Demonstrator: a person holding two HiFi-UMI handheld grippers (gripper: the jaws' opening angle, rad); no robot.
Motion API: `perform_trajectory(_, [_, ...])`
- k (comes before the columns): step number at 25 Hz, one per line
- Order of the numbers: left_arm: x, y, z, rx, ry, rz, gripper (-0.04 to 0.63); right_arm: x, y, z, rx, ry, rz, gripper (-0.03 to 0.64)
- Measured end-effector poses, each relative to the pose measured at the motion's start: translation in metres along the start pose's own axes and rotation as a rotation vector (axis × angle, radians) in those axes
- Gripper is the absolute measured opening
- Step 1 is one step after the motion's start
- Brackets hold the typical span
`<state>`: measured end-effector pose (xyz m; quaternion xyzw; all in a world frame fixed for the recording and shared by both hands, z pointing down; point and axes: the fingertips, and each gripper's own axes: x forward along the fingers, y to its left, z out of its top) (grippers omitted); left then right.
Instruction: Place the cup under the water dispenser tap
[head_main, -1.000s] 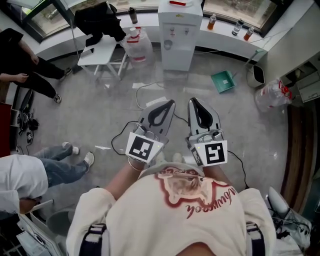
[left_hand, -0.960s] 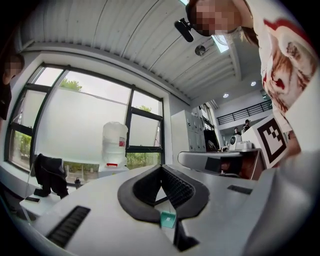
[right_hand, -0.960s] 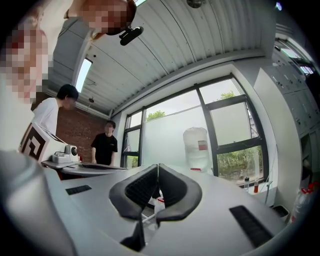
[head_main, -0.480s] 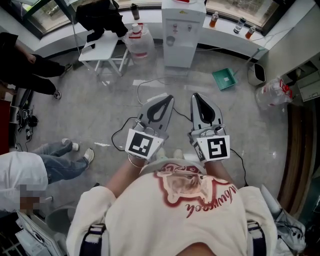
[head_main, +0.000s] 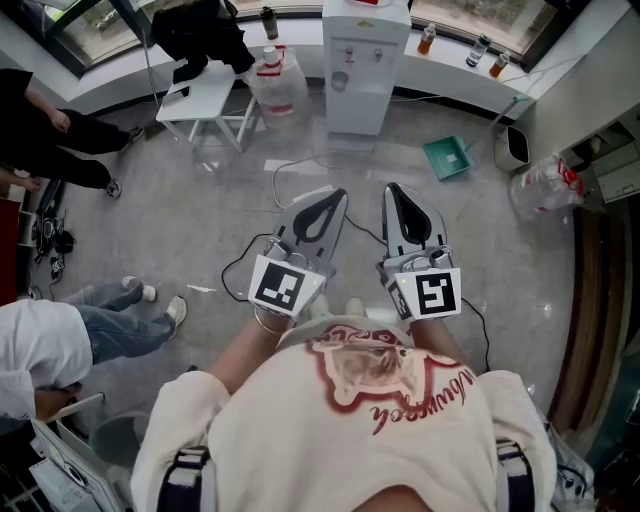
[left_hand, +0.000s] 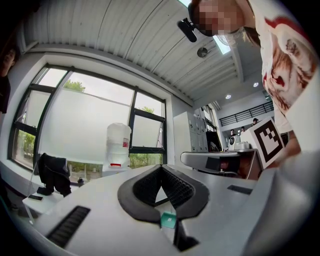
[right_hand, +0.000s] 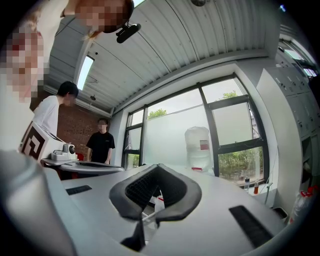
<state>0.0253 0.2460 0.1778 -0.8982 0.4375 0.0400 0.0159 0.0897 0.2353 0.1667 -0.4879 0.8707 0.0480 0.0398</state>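
No word or number can be read anywhere; the red cursive print (head_main: 420, 400) across the person's cream sweatshirt lies upside down in the head view, and its letters cannot be made out. The left marker cube (head_main: 279, 288) and the right marker cube (head_main: 433, 295) each show a black-and-white square code pattern, not letters. The big water bottle (right_hand: 198, 150) by the window bears a small red-and-white label, too small to read in either gripper view
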Motion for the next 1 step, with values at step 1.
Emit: perform_trajectory(1, [0.0004,0.0009,-0.0005,0.003,0.000,-0.002,0.020,0.0005,-0.0012,0.0007,-0.001,-0.001,-0.002,0.025])
